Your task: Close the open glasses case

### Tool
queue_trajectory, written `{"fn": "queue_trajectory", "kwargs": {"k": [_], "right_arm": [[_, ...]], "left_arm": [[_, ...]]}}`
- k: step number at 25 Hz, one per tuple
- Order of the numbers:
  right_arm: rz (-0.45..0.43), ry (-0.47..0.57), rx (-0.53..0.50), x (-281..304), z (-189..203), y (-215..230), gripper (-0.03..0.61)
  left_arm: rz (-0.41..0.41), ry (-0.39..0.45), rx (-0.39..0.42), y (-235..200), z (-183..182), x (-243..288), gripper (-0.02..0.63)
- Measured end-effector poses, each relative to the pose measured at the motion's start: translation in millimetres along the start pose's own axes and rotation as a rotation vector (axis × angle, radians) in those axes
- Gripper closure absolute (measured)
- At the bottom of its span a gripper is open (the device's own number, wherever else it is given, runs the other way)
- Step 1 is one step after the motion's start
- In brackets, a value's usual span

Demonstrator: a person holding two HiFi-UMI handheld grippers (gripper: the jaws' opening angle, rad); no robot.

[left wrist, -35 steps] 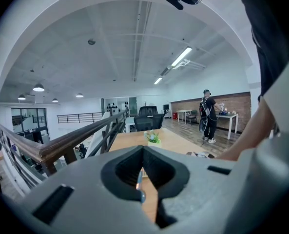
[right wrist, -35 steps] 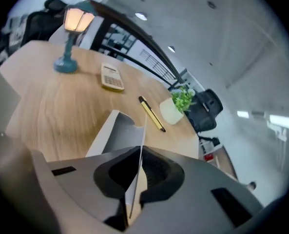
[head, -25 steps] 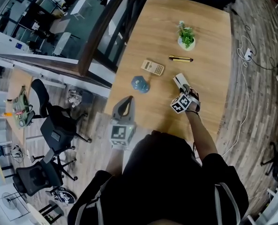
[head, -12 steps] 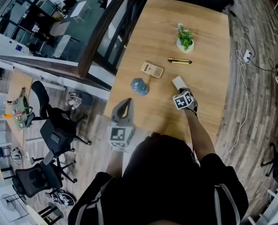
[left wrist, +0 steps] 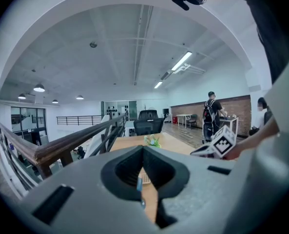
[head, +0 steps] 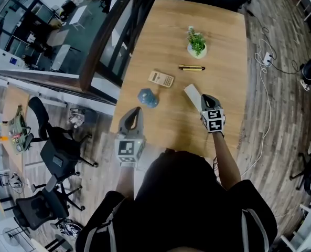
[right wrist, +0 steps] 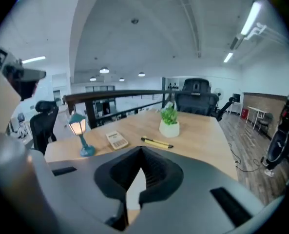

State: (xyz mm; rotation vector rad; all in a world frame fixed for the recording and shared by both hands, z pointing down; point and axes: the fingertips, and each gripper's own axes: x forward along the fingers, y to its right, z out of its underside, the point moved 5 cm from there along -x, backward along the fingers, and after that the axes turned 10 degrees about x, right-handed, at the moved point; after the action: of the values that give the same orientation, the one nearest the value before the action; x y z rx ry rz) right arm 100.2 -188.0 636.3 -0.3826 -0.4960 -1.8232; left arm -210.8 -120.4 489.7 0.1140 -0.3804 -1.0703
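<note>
The white glasses case (head: 192, 94) lies flat on the wooden table (head: 223, 62), and from the head view it looks closed. My right gripper (head: 205, 98) hovers just above its near end, shut with nothing between the fingers. In the right gripper view the jaws (right wrist: 142, 151) meet, and a strip of the white case (right wrist: 134, 189) shows below them. My left gripper (head: 136, 112) hangs at the table's left edge, away from the case and shut on nothing. In the left gripper view its fingertips (left wrist: 143, 149) also meet.
On the table stand a potted plant (head: 196, 42), a yellow-black pen (head: 192, 67), a calculator (head: 160, 78) and a small blue lamp (head: 147, 97). A dark railing (head: 105, 41) runs along the left edge. Cables (head: 265, 62) lie on the floor at right.
My right gripper has lifted off the case, rolled so that its marker cube faces up, and its jaws have shut. The case now lies as a flat white slab. The left gripper stayed put.
</note>
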Motion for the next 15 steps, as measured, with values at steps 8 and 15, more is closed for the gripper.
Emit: {"fn": "queue_trajectory", "kwargs": {"k": [8, 15], "right_arm": [[0.08, 0.408, 0.038, -164.6, -91.2, 18.4, 0.565], [0.136, 0.509, 0.005, -219.1, -112.4, 19.3, 0.565]], "left_arm": [[0.042, 0.036, 0.025, 8.7, -14.3, 28.6, 0.615], [0.076, 0.061, 0.022, 21.0, -24.8, 43.8, 0.615]]}}
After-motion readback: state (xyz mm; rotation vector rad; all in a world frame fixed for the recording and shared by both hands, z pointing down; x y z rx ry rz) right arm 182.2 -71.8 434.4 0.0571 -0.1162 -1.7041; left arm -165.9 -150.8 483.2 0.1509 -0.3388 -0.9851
